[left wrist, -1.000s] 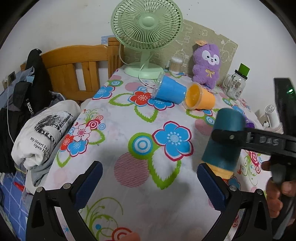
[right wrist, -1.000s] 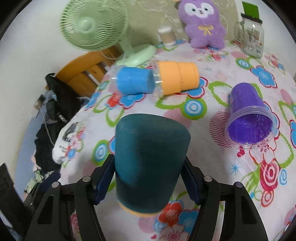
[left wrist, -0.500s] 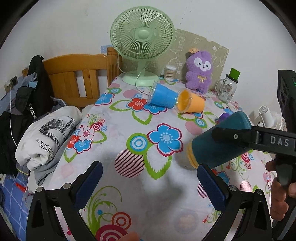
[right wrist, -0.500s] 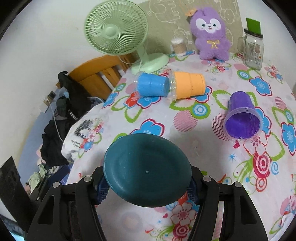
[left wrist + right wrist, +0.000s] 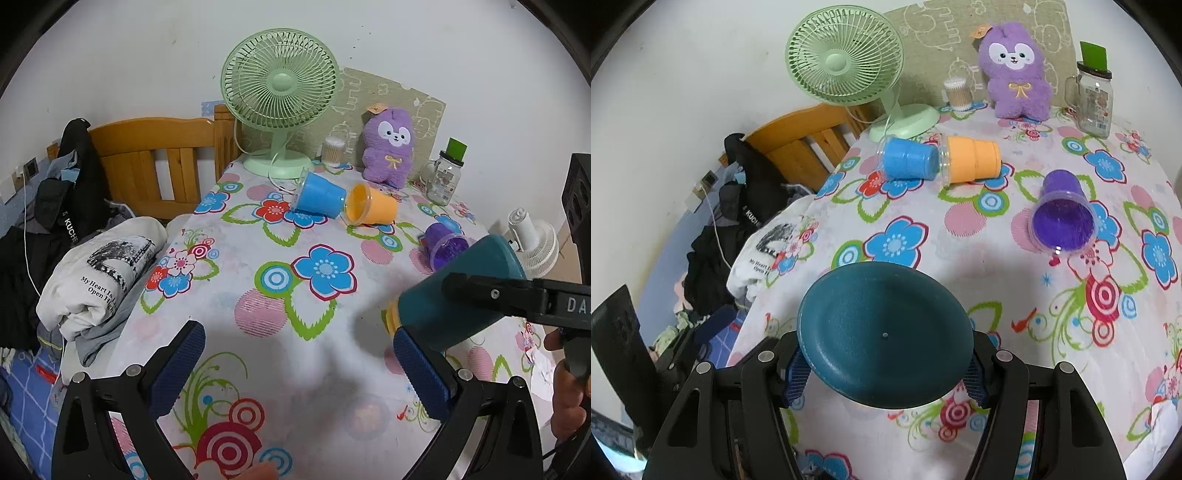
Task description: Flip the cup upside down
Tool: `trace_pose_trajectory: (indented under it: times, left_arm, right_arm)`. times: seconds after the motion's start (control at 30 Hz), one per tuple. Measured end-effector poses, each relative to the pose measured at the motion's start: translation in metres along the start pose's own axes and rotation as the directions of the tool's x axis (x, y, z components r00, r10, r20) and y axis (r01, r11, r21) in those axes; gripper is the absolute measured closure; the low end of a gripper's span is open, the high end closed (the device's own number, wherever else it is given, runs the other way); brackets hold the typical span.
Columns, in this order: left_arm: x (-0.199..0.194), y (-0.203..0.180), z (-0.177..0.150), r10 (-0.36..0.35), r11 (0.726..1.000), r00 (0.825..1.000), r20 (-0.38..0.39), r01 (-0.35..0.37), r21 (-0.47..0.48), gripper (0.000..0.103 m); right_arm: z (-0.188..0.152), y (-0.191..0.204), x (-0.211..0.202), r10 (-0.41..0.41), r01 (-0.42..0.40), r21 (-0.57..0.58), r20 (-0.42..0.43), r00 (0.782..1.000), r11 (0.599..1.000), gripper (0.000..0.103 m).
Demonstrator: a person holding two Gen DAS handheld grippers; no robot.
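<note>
Fan point(image 5: 279, 99) behind two touching cups point(image 5: 320, 199) on table point(image 5: 258, 369), plush toy point(image 5: 388, 147) right

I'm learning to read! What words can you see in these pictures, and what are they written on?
"My Heart Is... Open High..." (cut off by the fold): on the folded white shirt.
"KUCHE" (cut off): on the black clothing.
"DA" (cut off at the picture's edge): on the right hand-held gripper, as the left wrist view shows it.
Glass jar label: too small to read.

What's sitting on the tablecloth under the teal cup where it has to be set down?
Nothing visible. The right gripper holds the teal cup above bare floral tablecloth; the purple cup lies farther back, to the side.
</note>
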State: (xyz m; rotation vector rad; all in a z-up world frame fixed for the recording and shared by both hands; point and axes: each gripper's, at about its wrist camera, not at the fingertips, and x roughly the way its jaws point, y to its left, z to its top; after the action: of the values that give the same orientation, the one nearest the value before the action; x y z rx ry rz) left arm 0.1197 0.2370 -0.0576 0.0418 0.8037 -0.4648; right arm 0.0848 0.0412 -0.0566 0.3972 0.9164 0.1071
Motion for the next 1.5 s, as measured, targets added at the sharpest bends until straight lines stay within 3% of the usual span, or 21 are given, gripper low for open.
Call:
trace_pose_trajectory:
  times: [0.63, 0.9, 1.13, 1.27, 1.37, 1.43, 1.5]
  left_arm:
    - [-0.004, -0.001, -0.015, -0.002, 1.0, 1.0, -0.025, 0.002, -0.002, 0.0]
    - [0.001, 0.002, -0.021, 0.002, 1.0, 0.999, -0.048, -0.002, -0.009, 0.0]
    - [0.007, 0.002, -0.024, -0.002, 1.0, 0.998, -0.067, 0.001, -0.013, 0.0]
    - [0.01, 0.005, -0.024, 0.002, 1.0, 0.997, -0.073, -0.003, -0.021, 0.0]
    - [0.014, 0.007, -0.025, 0.008, 1.0, 0.997, -0.081, -0.01, -0.026, 0.0]
    - [0.015, 0.008, -0.025, 0.012, 0.999, 0.996, -0.087, -0.015, -0.031, 0.0]
    - [0.016, 0.01, -0.025, 0.016, 0.999, 0.996, -0.088, -0.019, -0.031, 0.0]
  right_arm:
    - [-0.039, 0.008, -0.018, 0.006, -0.01, -0.066, -0.056, 0.998, 0.998, 0.034]
    - [-0.055, 0.006, -0.009, 0.002, -0.013, -0.084, -0.124, 0.992, 0.996, 0.034]
    - [-0.049, -0.004, 0.018, 0.023, -0.032, -0.054, -0.174, 0.984, 0.998, 0.034]
    - [-0.034, -0.007, 0.027, 0.026, -0.034, -0.047, -0.161, 0.987, 0.998, 0.034]
    - [-0.022, -0.007, 0.038, 0.007, -0.015, -0.047, -0.152, 0.988, 0.999, 0.026]
    - [-0.019, -0.007, 0.041, -0.004, -0.003, -0.052, -0.138, 0.99, 0.999, 0.013]
    - [-0.016, -0.007, 0.042, -0.002, -0.005, -0.053, -0.132, 0.991, 0.999, 0.013]
